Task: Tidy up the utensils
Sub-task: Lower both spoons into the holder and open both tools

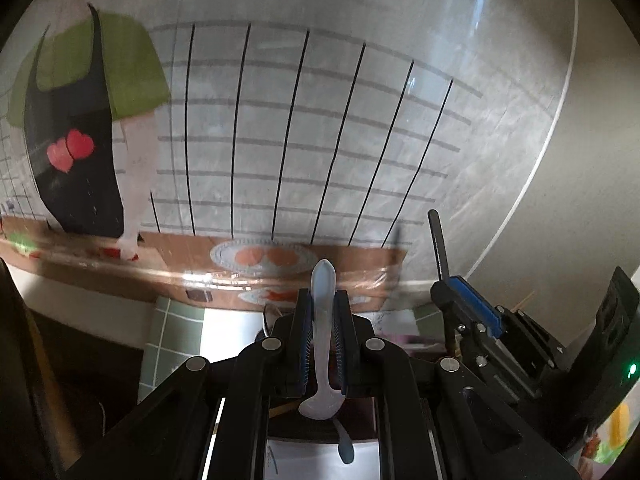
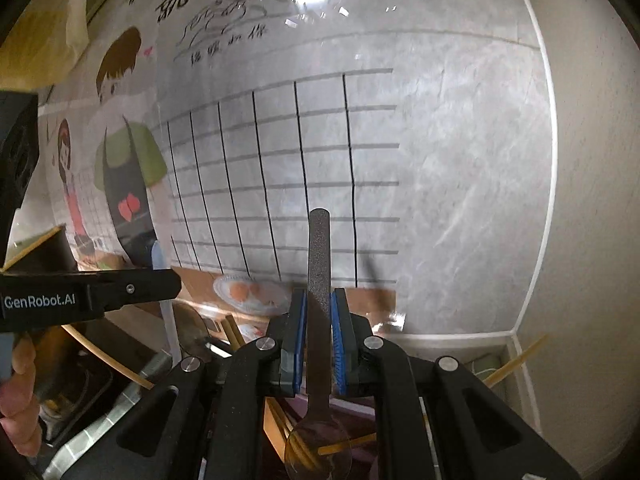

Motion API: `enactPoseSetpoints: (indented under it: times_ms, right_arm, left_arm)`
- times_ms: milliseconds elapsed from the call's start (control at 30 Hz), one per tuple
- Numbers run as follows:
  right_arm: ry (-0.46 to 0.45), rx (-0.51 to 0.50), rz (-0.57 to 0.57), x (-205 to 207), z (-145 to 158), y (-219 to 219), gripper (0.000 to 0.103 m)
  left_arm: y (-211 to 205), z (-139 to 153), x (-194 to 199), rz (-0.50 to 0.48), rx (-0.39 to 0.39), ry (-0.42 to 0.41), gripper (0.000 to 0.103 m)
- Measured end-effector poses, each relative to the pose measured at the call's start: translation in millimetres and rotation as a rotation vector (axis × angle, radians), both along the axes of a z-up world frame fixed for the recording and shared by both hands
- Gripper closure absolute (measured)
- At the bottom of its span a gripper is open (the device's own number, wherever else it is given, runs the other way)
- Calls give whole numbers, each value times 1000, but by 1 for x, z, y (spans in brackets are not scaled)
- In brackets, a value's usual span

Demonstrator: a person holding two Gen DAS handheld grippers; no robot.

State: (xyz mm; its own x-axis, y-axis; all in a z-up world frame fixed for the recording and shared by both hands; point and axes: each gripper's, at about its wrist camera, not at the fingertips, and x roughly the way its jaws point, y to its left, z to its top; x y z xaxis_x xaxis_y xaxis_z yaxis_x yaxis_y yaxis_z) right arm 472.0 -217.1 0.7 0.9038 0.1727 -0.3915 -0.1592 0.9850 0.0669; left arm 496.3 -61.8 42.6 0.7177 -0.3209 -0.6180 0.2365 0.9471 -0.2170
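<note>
the left gripper [image 1: 323,312] is clamped narrow on a white spoon [image 1: 322,320], taken at the middle of its handle, with the handle tip pointing up toward the far wall and the bowl hanging near, below the pads. the right gripper [image 2: 319,320] is clamped just as narrow on a dark spoon [image 2: 319,264] with a speckled flat handle, held mid-handle too, its see-through brownish bowl low and near the camera. both spoons are in the air in front of a wall sticker [image 2: 256,184] with a drawn grid and cartoon cooks

the white spoon looks like light plastic, stiff but smooth, so it may well slip or swivel between the pads. the dark one seems light too; its rough handle should hold better, and its thin clear bowl looks like the part most likely to crack. the middle of the handle seems the sound place to hold each, never the bowl

count: two spoons, one per gripper. several bamboo chopsticks [image 2: 516,360] lie loose below, at least three, though blur and the grippers hide the full number
</note>
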Motion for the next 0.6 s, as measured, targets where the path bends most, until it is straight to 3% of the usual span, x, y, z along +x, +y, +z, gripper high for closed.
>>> enactPoseSetpoints:
  times_ms: [300,600]
  right_arm:
    - [54,0,12,-11,-32,4,92]
    - [104,25,-7,-36,-32,0,89]
  left_arm:
    - [2,-27,1,10,19,64,92]
    - [15,-25,-17,26,-6,107,90]
